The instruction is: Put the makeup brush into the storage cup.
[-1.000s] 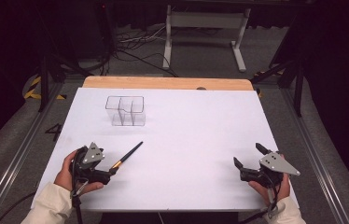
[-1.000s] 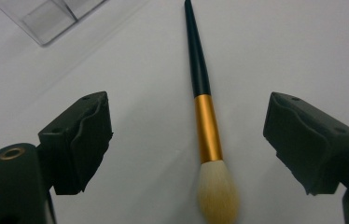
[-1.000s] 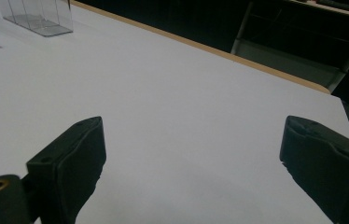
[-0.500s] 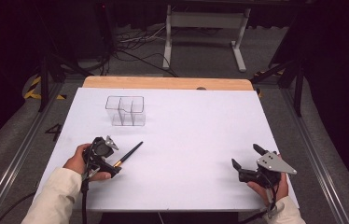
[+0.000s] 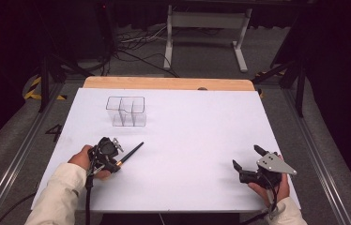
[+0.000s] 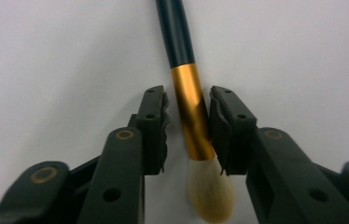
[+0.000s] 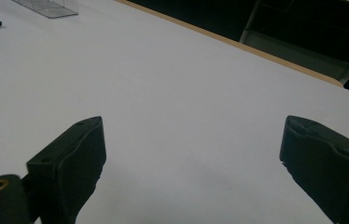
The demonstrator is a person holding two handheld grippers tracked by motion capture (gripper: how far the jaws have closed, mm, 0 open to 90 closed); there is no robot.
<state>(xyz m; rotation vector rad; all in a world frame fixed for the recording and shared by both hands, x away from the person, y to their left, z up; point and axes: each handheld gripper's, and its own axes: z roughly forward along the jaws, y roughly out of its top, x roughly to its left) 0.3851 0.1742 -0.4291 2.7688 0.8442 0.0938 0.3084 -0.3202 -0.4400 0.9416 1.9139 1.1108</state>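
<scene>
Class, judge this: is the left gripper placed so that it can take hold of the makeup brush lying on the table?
Probably yes. The left gripper already straddles the makeup brush at its gold ferrule, fingers open on either side, with nothing between them and the brush.

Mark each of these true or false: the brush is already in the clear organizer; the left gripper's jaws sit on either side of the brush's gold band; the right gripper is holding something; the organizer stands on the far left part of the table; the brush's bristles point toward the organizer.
1. The brush is in the clear organizer. False: it lies on the white table, nearer the person.
2. The left gripper has its jaws on either side of the gold band. True, though a firm clamp cannot be confirmed.
3. The right gripper holds something. False: its jaws stand wide apart with nothing between.
4. The organizer stands on the far left part of the table. True.
5. The bristles point toward the organizer. False: the dark handle does.
</scene>
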